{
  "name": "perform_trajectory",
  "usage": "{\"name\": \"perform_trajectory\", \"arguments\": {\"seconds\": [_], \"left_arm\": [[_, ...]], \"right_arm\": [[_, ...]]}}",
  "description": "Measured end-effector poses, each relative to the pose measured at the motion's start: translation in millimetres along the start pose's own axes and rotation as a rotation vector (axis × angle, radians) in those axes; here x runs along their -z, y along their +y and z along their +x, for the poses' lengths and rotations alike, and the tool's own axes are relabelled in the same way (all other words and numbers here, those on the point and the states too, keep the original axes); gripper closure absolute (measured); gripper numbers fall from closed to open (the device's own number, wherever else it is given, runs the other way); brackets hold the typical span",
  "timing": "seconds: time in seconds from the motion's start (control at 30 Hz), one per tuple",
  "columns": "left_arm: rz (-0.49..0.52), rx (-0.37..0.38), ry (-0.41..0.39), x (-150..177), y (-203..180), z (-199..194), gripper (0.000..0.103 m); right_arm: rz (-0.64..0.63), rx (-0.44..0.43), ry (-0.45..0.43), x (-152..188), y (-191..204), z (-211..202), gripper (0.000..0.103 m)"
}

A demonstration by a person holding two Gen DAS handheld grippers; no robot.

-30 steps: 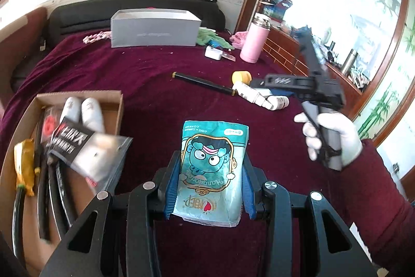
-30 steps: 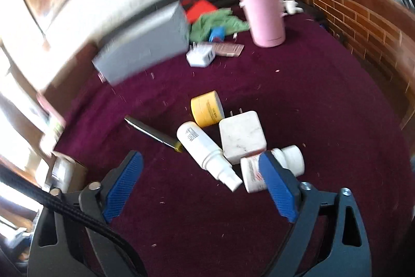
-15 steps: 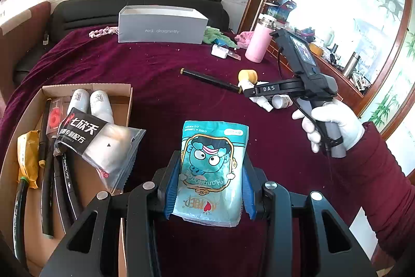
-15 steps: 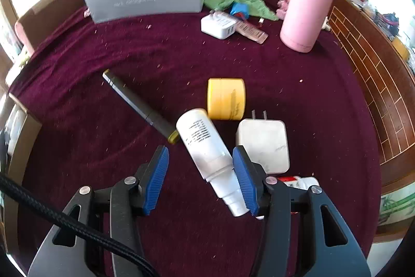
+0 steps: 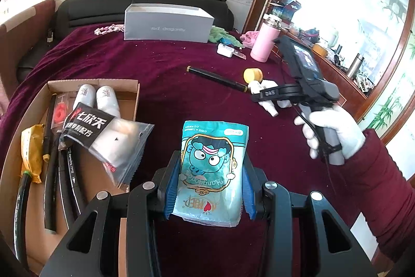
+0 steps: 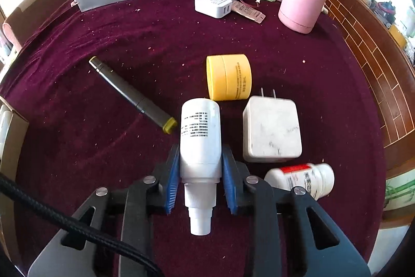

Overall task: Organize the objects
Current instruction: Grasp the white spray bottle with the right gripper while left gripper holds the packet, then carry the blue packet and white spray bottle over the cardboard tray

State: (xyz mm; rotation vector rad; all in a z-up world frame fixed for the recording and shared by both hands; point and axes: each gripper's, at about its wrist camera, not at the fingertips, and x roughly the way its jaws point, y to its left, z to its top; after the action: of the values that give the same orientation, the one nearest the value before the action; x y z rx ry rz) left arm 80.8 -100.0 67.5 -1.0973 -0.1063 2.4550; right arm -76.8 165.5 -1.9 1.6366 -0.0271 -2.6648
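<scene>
Now my right gripper (image 6: 200, 177) fingers have just been closing onto the white spray bottle (image 6: 200, 140) lying between them; gripped near its neck, it could pivot. Left gripper (image 5: 209, 190) fingers clamp the teal snack pouch (image 5: 212, 170)

Plush maroon velvet-like cloth (image 6: 324, 85), lint-flecked. Smooth white plastic spray bottle (image 6: 200, 136). Glossy teal foil-like snack pouch (image 5: 212, 168), probably plastic. Matt brown cardboard box (image 5: 118, 85).

Both wrist cameras look steeply down along their fingers at the maroon bench (image 5: 155, 74), the right closer, sharing the yellow jar (image 6: 229, 77) and grey box (image 5: 168, 25).
</scene>
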Motion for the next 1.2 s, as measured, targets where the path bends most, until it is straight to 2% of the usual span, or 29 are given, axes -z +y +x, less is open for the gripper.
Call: {"name": "perform_trajectory", "arguments": {"seconds": [0.13, 0.37, 0.67, 0.93, 1.2], "left_arm": [[-0.015, 0.009, -0.005, 4.8, 4.8, -4.5, 0.067], [-0.012, 0.029, 0.002, 13.5, 1.2, -5.0, 0.067], [0.01, -0.004, -0.012, 20.3, -2.2, -12.5, 0.067], [-0.011, -0.036, -0.041, 33.8, 13.9, -38.7, 0.066], [-0.118, -0.139, -0.081, 50.3, 67.4, -74.9, 0.066]], "right_arm": [[0.055, -0.073, 0.008, 11.0, -8.2, -11.4, 0.076], [0.149, -0.193, 0.021, 51.1, -24.1, -33.9, 0.076], [0.23, -0.331, 0.032, 90.3, -31.9, -54.5, 0.076], [0.222, -0.476, 0.032, 107.4, -5.6, -79.9, 0.076], [0.119, -0.585, 0.017, 103.4, 61.9, -104.6, 0.075]]}}
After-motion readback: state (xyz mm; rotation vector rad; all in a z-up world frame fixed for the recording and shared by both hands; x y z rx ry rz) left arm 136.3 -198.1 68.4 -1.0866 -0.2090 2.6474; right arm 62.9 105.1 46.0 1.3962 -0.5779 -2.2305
